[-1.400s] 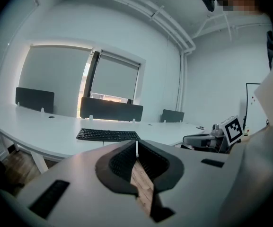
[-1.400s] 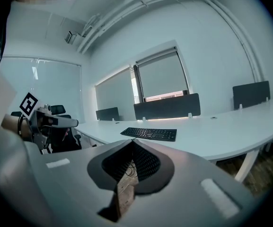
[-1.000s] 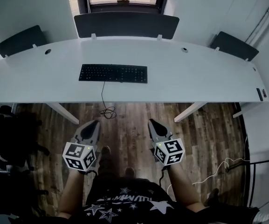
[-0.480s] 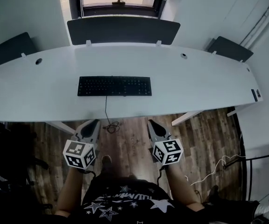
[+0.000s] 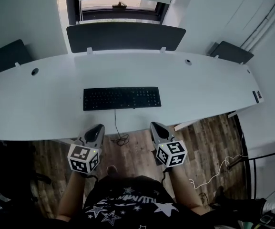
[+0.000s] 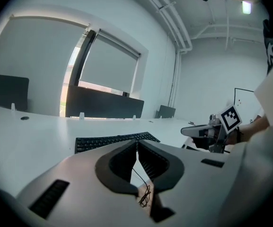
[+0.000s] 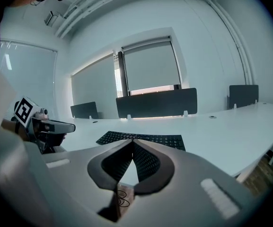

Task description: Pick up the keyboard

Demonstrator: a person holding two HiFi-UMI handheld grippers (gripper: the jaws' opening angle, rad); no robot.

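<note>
A black keyboard (image 5: 122, 98) lies flat on the long white desk (image 5: 42, 109), near its front edge; its thin cable (image 5: 118, 128) drops off the edge to the floor. It also shows in the left gripper view as the keyboard (image 6: 112, 141) and in the right gripper view as the keyboard (image 7: 143, 139). My left gripper (image 5: 97, 129) hangs just short of the desk's front edge, below the keyboard's left half, jaws shut and empty. My right gripper (image 5: 155, 127) hangs beside it, below the keyboard's right end, also shut and empty. Neither touches the keyboard.
Dark divider panels stand along the desk's back: a wide one (image 5: 125, 36) in the middle, smaller ones at the left (image 5: 4, 57) and right (image 5: 230, 52). A small dark device (image 5: 255, 96) lies at the desk's right end. Cables (image 5: 213, 173) trail on the wooden floor.
Both grippers have moved forward together toward the desk; its front edge and the keyboard now sit closer to the jaw tips. Both stayed shut.
</note>
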